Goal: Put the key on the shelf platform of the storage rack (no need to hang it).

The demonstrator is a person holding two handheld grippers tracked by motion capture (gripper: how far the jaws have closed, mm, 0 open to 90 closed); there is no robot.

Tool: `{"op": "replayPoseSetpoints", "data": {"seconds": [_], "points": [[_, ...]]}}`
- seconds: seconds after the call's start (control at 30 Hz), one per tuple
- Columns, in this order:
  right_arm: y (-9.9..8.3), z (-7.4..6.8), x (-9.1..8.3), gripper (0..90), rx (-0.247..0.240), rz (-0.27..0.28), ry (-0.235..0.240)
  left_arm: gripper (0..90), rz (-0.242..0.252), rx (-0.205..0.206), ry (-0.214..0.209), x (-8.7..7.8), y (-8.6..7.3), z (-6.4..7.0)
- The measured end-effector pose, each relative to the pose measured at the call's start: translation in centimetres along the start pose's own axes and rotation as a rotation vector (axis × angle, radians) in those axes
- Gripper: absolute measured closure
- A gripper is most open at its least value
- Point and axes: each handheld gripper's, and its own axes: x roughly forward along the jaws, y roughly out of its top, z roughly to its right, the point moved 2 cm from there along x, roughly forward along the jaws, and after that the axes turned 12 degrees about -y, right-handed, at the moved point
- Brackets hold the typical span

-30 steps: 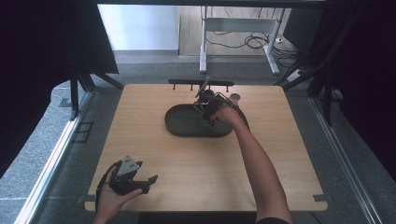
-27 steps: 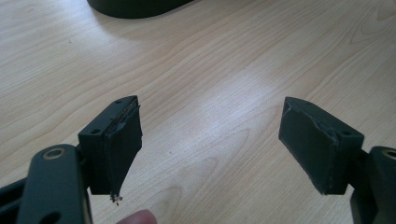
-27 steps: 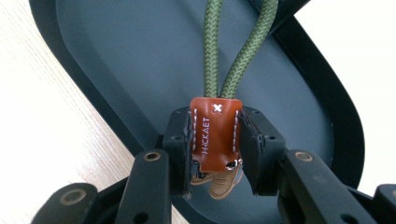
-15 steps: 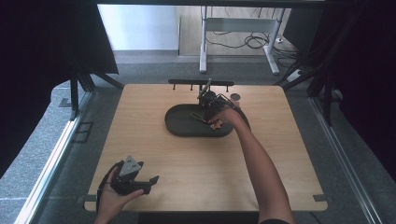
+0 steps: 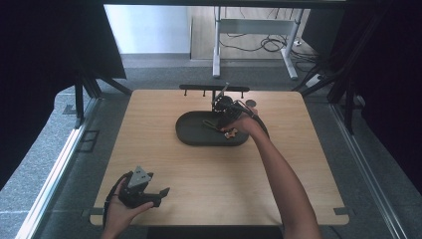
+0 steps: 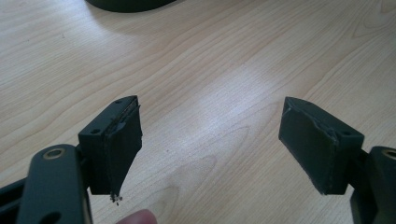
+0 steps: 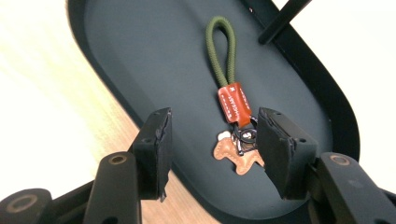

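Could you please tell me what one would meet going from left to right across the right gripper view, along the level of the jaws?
Wooden table → left jaw of the right tool → bare tray floor → keychain → right jaw.

Wooden table (image 5: 209, 174), dark oval tray (image 5: 191, 130), black rack (image 5: 199, 88)

My right hand-held gripper (image 5: 222, 121) draws back toward me over the tray (image 5: 191, 132), jaws now spread, the keychain (image 7: 236, 126) lying between them on the tray floor.
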Motion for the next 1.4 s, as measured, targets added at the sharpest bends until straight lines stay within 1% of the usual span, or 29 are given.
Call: {"op": "replayPoseSetpoints", "data": {"seconds": [0.03, 0.13, 0.23, 0.33, 0.37, 0.47, 0.5, 0.6, 0.63, 0.7, 0.83, 0.93, 1.0, 1.1, 1.17, 1.23, 1.27, 1.3, 1.4], "points": [[0.0, 0.0, 0.0, 46.1, 0.000, 0.000, 0.000, 21.6, 0.000, 0.000, 0.000, 0.1, 0.0, 0.0], [-0.6, -0.2, -1.0, 44.6, 0.007, 0.029, 0.007, 21.6, -0.011, 0.005, -0.003, 0.3, 0.0, 0.1], [-1.4, -0.6, -1.9, 44.0, 0.026, 0.047, 0.012, 21.6, -0.019, 0.008, -0.006, 0.5, 0.0, 0.2], [-2.5, -0.9, -2.6, 43.9, 0.031, 0.068, 0.021, 21.6, -0.022, 0.009, -0.008, 0.6, 0.0, 0.3], [-2.9, -1.0, -2.8, 43.9, 0.036, 0.073, 0.021, 21.6, -0.023, 0.010, -0.007, 0.7, 0.0, 0.3], [-4.3, -1.4, -3.4, 43.6, 0.030, 0.088, 0.014, 21.6, -0.027, 0.008, -0.008, 0.8, 0.0, 0.3], [-4.9, -1.6, -3.6, 44.2, 0.031, 0.098, 0.013, 21.6, -0.026, 0.007, -0.012, 0.9, 0.0, 0.3], [-6.6, -2.1, -4.2, 44.4, 0.045, 0.128, 0.033, 21.6, -0.033, 0.010, -0.009, 1.0, 0.0, 0.3], [-7.3, -2.3, -4.4, 44.3, 0.042, 0.128, 0.029, 21.6, -0.032, 0.008, -0.011, 1.1, 0.0, 0.4], [-8.6, -2.6, -4.8, 44.2, 0.040, 0.142, 0.036, 21.6, -0.034, 0.010, -0.014, 1.1, 0.0, 0.5], [-11.3, -3.0, -5.4, 44.2, 0.052, 0.166, 0.036, 21.5, -0.041, 0.015, -0.015, 1.3, 0.1, 0.7], [-13.5, -3.4, -5.6, 43.9, 0.072, 0.174, 0.033, 21.5, -0.046, 0.017, -0.016, 1.4, 0.1, 0.7], [-15.0, -3.7, -5.6, 43.9, 0.082, 0.186, 0.044, 21.5, -0.047, 0.019, -0.015, 1.4, 0.1, 0.8], [-17.4, -4.1, -5.4, 43.8, 0.107, 0.180, 0.028, 21.5, -0.050, 0.018, -0.013, 1.5, 0.0, 0.8], [-18.9, -4.3, -5.2, 44.0, 0.132, 0.187, 0.022, 21.4, -0.051, 0.018, -0.011, 1.5, 0.0, 0.7], [-20.2, -4.7, -4.9, 43.9, 0.145, 0.187, 0.013, 21.5, -0.053, 0.016, -0.008, 1.5, 0.0, 0.7], [-21.3, -5.0, -4.7, 43.9, 0.156, 0.185, 0.016, 21.5, -0.053, 0.015, -0.006, 1.4, 0.0, 0.7], [-21.3, -5.0, -4.7, 43.9, 0.156, 0.185, 0.016, 21.5, -0.051, 0.013, -0.003, 1.4, 0.0, 0.7], [-22.6, -5.2, -4.3, 43.9, 0.184, 0.188, 0.016, 21.5, -0.047, 0.005, 0.004, 1.2, -0.1, 0.6]]}}
